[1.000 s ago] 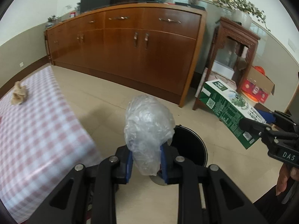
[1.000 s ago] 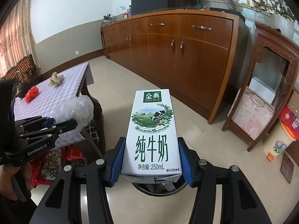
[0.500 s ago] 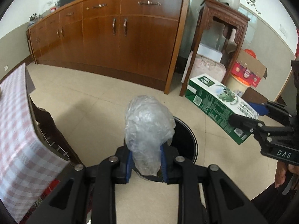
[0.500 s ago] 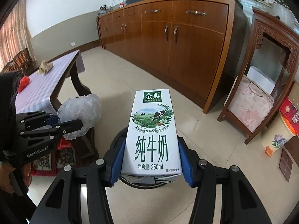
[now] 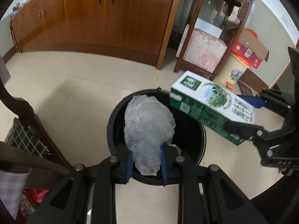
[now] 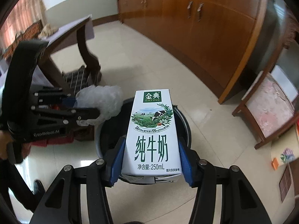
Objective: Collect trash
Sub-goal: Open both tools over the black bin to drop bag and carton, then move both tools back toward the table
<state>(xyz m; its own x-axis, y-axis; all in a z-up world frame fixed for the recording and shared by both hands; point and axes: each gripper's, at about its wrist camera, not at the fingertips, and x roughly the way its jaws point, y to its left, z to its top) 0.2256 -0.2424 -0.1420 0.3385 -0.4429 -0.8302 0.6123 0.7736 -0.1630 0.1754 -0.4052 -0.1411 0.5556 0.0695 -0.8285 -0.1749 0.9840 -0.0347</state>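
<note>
My left gripper (image 5: 145,160) is shut on a crumpled clear plastic bag (image 5: 147,128) and holds it right above the open black round trash bin (image 5: 112,123) on the floor. My right gripper (image 6: 151,160) is shut on a white and green 250 mL milk carton (image 6: 152,130), held over the bin's (image 6: 184,123) right rim. In the left wrist view the carton (image 5: 211,106) and right gripper (image 5: 248,115) come in from the right. In the right wrist view the bag (image 6: 101,102) and left gripper (image 6: 82,110) are at the left.
A long wooden sideboard (image 5: 104,16) runs along the far wall. A carved wooden stand (image 5: 211,35) with a pink cushion is at the right, with a cardboard box (image 5: 250,48) beside it. The dark table leg (image 5: 31,119) and a checked cushion (image 5: 26,138) stand left of the bin.
Both grippers have moved down and in over the trash bin, still holding the bag and the carton. The table has slid out of view to the left.
</note>
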